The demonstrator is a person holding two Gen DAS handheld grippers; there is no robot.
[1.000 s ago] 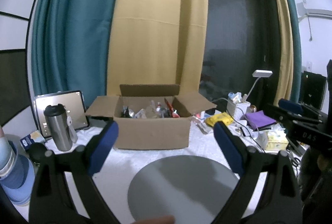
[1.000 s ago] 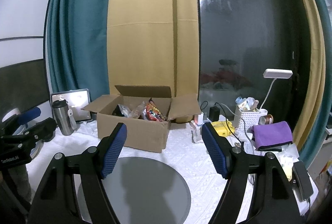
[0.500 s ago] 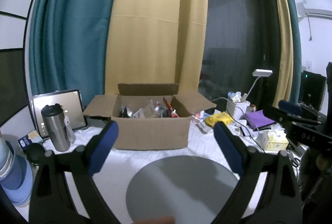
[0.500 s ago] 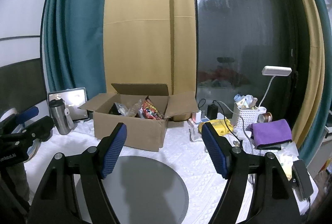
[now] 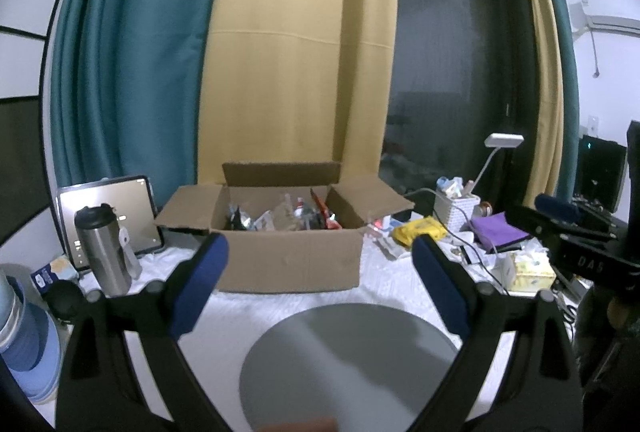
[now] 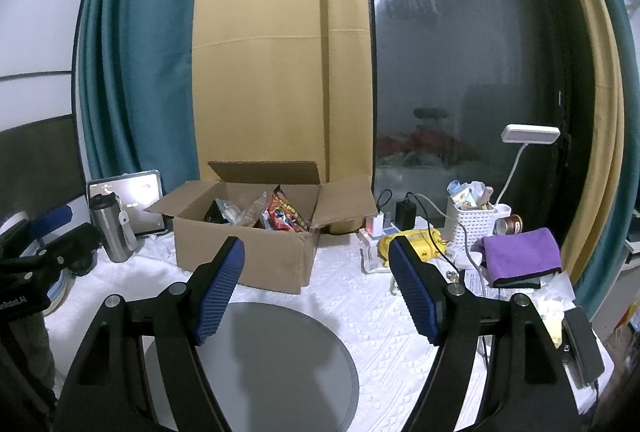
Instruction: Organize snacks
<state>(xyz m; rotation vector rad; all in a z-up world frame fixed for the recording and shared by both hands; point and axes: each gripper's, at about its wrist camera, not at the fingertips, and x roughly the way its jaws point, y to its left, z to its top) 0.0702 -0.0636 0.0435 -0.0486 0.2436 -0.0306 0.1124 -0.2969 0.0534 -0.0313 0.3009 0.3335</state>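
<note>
An open cardboard box point(image 5: 288, 264) stands at the back of the white table, with several snack packets point(image 5: 280, 218) inside. In the right wrist view the box point(image 6: 244, 260) shows a red snack bag point(image 6: 286, 213) at its right side. A grey round mat point(image 5: 348, 364) lies in front of the box; it also shows in the right wrist view point(image 6: 276, 356). My left gripper point(image 5: 320, 272) is open and empty, above the mat and short of the box. My right gripper point(image 6: 316, 280) is open and empty, to the right of the box's front corner.
A steel tumbler point(image 5: 104, 252) and a tablet point(image 5: 108, 216) stand left of the box. To the right are a yellow packet point(image 6: 416, 244), a white basket point(image 6: 472, 220), a desk lamp point(image 6: 528, 135), a purple cloth point(image 6: 520, 260) and cables. Curtains and a dark window are behind.
Both grippers have drifted slightly, so the box sits a little further left in the right wrist view. Both stay open and empty.
</note>
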